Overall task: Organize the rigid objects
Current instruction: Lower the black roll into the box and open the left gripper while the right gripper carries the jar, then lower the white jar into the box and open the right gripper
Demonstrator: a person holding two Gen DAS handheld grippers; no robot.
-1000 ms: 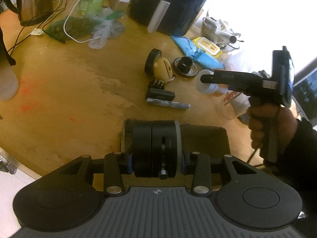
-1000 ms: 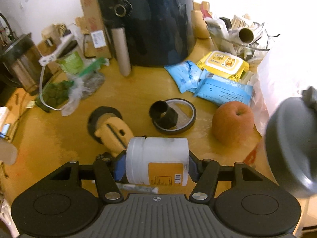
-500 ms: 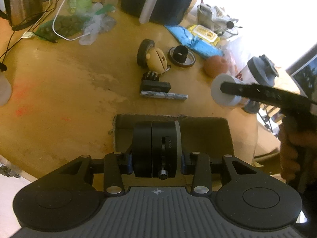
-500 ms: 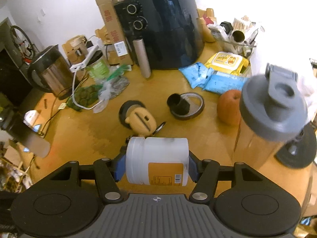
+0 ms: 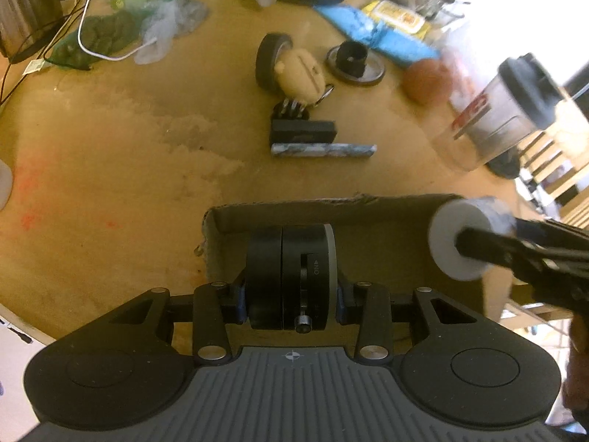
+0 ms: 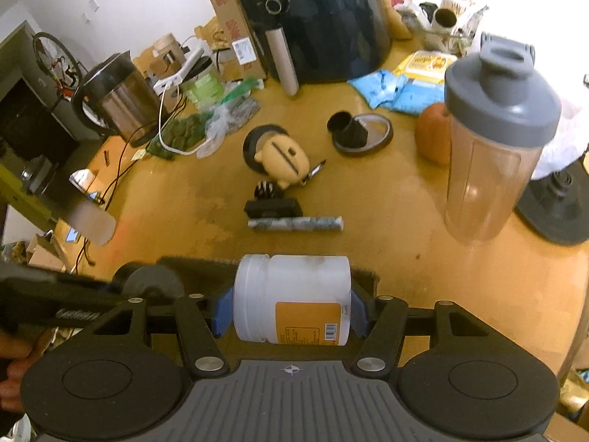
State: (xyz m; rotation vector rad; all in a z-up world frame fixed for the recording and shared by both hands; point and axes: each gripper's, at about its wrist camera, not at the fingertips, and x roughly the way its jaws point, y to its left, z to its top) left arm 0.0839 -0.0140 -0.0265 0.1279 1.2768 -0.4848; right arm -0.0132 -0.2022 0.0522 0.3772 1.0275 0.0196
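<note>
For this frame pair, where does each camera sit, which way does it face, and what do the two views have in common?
Left wrist: on the left claw, looking steeply down past a black cylinder it grips into a cardboard box; the right claw enters from the right.
Right wrist: on the right claw, angled down across the table, gripping a white jar; the left claw and a hand show at left.
Shared: both held items, the box, marbled bar, shaker bottle.

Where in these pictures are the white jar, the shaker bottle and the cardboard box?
white jar (image 6: 294, 294): right wrist view, on its side wall above the orange label.
shaker bottle (image 6: 489, 169): right wrist view, on its clear body.
cardboard box (image 5: 331, 210): left wrist view, on its far wall.
</note>
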